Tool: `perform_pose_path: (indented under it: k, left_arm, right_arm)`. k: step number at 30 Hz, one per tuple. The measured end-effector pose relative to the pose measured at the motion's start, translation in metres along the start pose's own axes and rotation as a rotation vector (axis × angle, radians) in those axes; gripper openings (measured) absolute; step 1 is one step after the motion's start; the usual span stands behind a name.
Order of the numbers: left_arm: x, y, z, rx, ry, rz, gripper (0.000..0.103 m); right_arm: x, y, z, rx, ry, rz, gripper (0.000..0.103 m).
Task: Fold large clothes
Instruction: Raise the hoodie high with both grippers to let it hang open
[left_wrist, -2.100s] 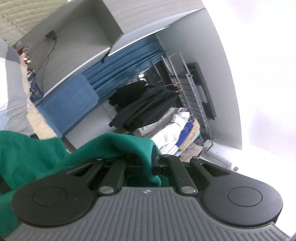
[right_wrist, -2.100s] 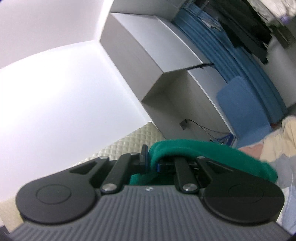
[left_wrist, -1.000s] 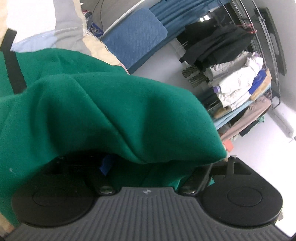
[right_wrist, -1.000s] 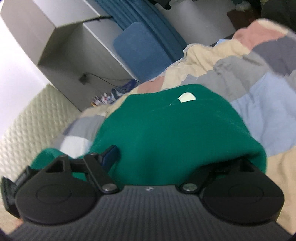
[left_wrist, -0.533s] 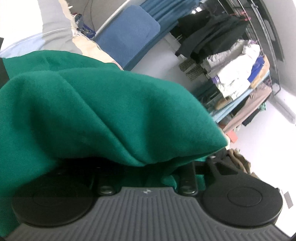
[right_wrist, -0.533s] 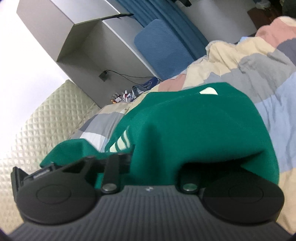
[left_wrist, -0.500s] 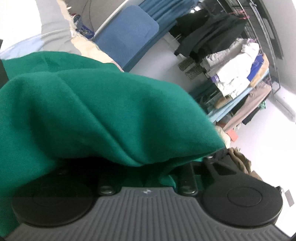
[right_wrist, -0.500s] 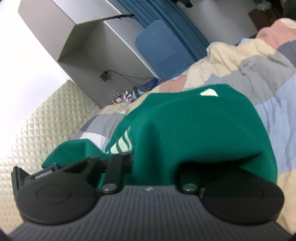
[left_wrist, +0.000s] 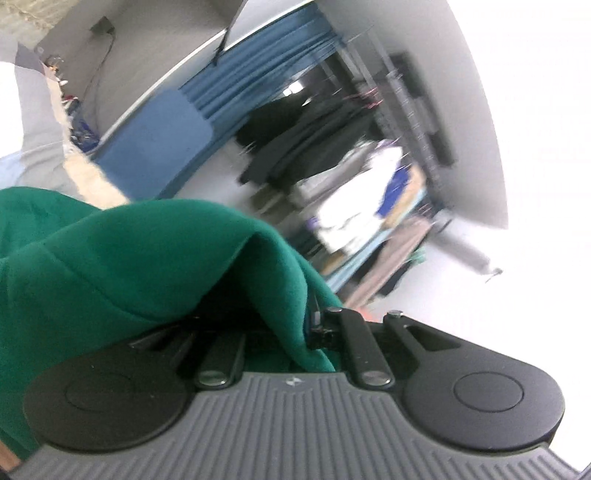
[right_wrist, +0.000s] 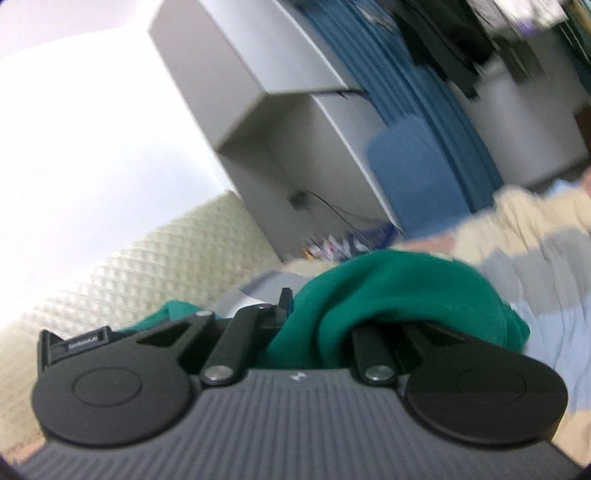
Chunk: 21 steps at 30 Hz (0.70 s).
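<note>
Between both pairs of jaws sits the green garment, a fold of it bunched over each tool while the rest trails down to the patchwork bed cover. The left gripper and the right gripper are each closing their jaws on a thick roll of cloth, and the pads already seem to pinch it. The hold looks shallow and lumpy, so the cloth could slip from one side when pulled taut, leaving the fold skewed. Draped fabric also hides the fingertips in both views, making alignment hard to judge. Ahead stand a blue curtain, a blue cushion, a grey cabinet, a quilted headboard and a clothes rack, all well apart from the work.
</note>
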<state>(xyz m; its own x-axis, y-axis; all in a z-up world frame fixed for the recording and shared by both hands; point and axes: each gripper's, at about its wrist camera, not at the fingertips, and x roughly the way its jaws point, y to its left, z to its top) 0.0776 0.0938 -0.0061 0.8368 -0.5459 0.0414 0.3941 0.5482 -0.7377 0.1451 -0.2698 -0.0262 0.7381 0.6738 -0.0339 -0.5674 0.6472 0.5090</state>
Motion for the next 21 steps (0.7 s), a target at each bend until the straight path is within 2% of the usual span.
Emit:
perform_pose_path:
  k: [5, 11, 16, 21]
  left_arm:
    - [-0.039, -0.04, 0.004, 0.023, -0.065, -0.051, 0.011]
    - [-0.074, -0.095, 0.027, 0.055, -0.135, -0.11, 0.011]
    - [-0.09, -0.149, 0.062, 0.106, -0.186, -0.159, 0.011]
    - [-0.096, -0.213, 0.112, 0.17, -0.227, -0.222, 0.011]
  right_arm:
    - [-0.029, 0.035, 0.017, -0.057, -0.047, 0.054, 0.014]
    - [-0.056, 0.084, 0.057, -0.147, -0.099, 0.1, 0.014]
    - [-0.071, 0.127, 0.103, -0.235, -0.136, 0.135, 0.014]
    - [-0.089, 0.167, 0.156, -0.281, -0.201, 0.192, 0.014]
